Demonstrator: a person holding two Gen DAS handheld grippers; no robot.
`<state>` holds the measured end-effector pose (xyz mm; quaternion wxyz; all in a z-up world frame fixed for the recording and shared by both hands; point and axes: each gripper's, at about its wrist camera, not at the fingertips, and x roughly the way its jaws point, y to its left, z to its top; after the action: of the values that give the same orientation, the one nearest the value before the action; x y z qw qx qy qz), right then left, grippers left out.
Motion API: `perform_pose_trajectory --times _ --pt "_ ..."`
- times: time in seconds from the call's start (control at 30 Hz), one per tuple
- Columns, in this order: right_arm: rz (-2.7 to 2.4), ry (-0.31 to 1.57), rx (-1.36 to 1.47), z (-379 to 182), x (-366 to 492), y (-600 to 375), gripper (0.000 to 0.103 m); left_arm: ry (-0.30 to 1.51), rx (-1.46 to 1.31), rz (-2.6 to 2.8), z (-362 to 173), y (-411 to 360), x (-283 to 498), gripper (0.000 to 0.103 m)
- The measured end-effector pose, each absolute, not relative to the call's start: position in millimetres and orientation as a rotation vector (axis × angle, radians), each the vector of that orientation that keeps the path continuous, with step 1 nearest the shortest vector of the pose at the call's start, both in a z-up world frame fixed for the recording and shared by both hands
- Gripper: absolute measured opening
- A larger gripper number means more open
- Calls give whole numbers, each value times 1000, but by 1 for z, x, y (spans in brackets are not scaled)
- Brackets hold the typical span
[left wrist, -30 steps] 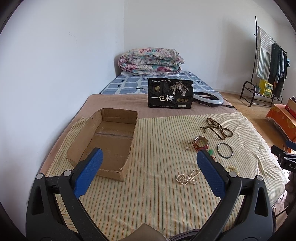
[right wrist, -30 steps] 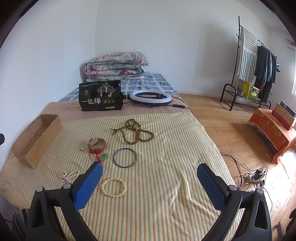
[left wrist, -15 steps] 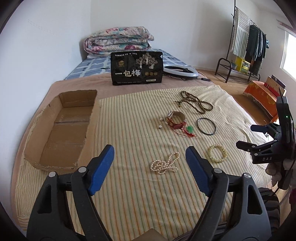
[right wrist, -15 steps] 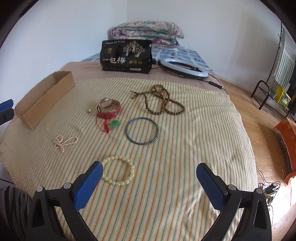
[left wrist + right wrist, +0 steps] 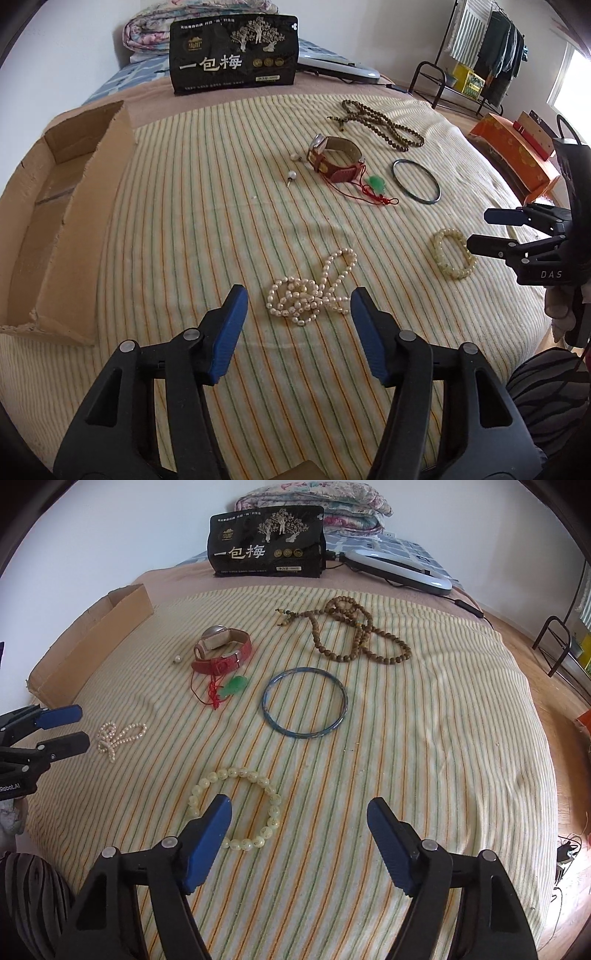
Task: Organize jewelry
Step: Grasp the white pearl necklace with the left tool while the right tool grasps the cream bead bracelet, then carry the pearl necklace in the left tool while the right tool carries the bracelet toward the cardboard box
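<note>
A white pearl necklace [image 5: 310, 291] lies bunched on the striped cloth [image 5: 207, 206], just ahead of my open, empty left gripper [image 5: 297, 299]. A pale bead bracelet [image 5: 236, 808] lies just ahead of my open, empty right gripper [image 5: 299, 812], beside its left finger. Farther out lie a blue bangle [image 5: 305, 707], a red-strap watch [image 5: 223, 653], a green pendant on red cord [image 5: 234, 686], brown prayer beads [image 5: 354, 635] and a loose pearl [image 5: 291, 174]. An open, empty cardboard box [image 5: 55, 221] lies at the left.
A black snack bag [image 5: 234, 55] stands at the back with a ring light [image 5: 399, 570] beside it and folded quilts [image 5: 317, 498] behind. The bed edge drops to a wooden floor [image 5: 554, 672] on the right, with a clothes rack [image 5: 476, 55] and orange box [image 5: 513, 158].
Both grippers have moved down and forward toward the cloth. The left now sits right at the pearl necklace, the right at the pale bead bracelet. The jewelry has not moved.
</note>
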<state>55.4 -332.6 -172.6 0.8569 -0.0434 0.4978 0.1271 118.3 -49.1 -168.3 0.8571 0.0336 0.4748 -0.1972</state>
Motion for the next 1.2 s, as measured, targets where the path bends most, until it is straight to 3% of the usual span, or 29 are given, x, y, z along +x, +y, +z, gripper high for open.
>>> perform_pose_trajectory --times 0.43,0.6,0.67,0.8,1.2 --pt "265 1088 -111 -191 67 -318 69 1000 134 -403 -190 -62 132 50" --pt "262 1087 -127 -192 66 -314 67 983 127 -425 -191 -65 127 28" --pt "265 1085 -137 -191 66 -312 62 979 133 -437 -190 -68 124 21" --pt "276 1086 -149 -190 64 -308 54 979 123 -450 -190 -69 121 17" --pt "311 1081 -138 -187 63 -301 10 953 140 -441 -184 -71 118 10"
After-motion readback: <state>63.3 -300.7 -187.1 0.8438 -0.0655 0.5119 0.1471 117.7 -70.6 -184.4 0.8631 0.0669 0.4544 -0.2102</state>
